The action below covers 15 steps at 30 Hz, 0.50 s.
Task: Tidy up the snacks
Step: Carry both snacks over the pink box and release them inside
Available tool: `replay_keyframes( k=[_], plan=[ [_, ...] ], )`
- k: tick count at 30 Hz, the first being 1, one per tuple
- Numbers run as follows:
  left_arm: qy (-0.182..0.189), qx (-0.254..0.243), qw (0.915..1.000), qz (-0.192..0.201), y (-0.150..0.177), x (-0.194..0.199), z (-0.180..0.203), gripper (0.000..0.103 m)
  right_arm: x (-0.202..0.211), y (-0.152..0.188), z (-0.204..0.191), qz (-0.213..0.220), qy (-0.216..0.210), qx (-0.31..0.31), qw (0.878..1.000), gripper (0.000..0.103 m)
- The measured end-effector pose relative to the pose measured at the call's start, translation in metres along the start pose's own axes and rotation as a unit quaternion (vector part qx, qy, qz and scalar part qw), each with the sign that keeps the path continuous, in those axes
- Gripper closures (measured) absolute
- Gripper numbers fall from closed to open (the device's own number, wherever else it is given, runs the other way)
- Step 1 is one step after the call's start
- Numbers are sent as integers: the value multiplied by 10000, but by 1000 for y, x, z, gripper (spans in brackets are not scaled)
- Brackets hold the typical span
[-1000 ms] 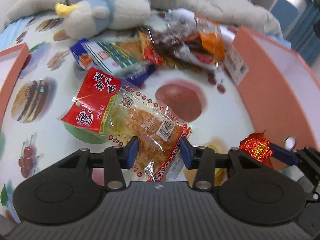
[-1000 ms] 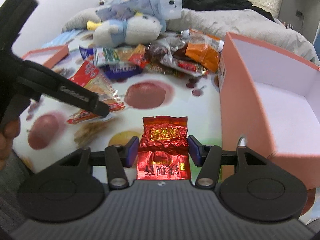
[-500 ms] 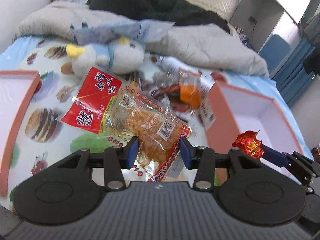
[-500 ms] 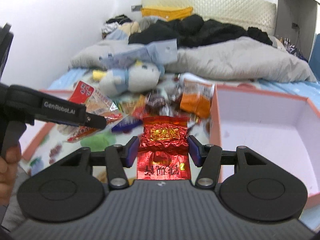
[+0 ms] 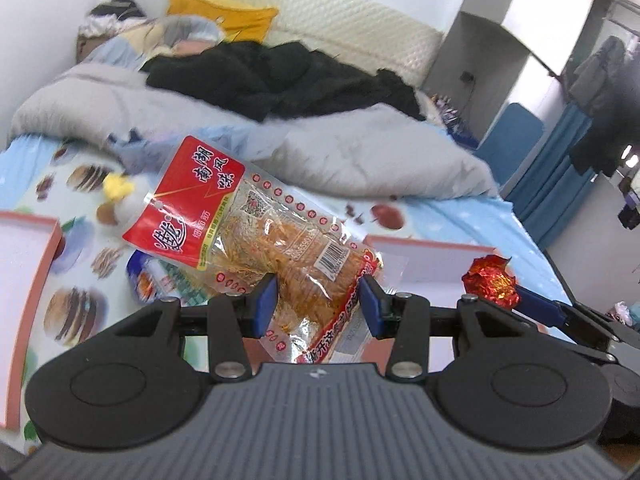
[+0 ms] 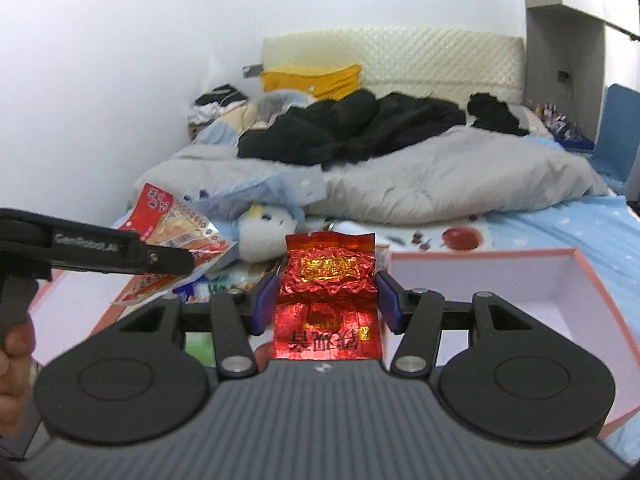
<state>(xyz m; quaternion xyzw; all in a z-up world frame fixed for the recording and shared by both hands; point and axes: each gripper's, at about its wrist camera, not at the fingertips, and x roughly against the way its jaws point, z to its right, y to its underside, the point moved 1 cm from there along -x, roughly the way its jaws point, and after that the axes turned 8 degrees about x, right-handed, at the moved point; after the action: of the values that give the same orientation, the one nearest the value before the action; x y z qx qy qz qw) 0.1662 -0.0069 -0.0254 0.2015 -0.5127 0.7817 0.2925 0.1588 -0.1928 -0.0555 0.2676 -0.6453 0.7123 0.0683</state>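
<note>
Two packets hang in the air over the bed. On the left, the left gripper (image 5: 318, 300) pinches a clear, red-labelled snack bag (image 5: 256, 240) by one end; its slick film could slip. On the right, the right gripper (image 6: 326, 300) clamps a crinkled red foil packet (image 6: 330, 276) beside the pink box (image 6: 600, 304); a late release could overshoot it.

Ahead and to the right of the right gripper (image 6: 326, 300), the pink box (image 6: 500, 276) lies open with bare room inside. Directly ahead, a plush toy (image 6: 264, 236) and loose snack packets (image 6: 224, 286) crowd the bed (image 6: 560, 220). The left gripper (image 6: 168, 260) reaches in from its left.
</note>
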Motion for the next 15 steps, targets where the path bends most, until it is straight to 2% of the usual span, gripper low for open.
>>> replay_keyframes(
  k=[9, 15],
  plan=[
    [439, -237, 9986, 149, -15, 3, 58, 53, 16, -11, 42, 237, 372, -267, 9987, 47],
    [743, -372, 9965, 66, -13, -13, 100, 53, 22, -6, 68, 220, 618, -368, 9972, 47]
  ],
)
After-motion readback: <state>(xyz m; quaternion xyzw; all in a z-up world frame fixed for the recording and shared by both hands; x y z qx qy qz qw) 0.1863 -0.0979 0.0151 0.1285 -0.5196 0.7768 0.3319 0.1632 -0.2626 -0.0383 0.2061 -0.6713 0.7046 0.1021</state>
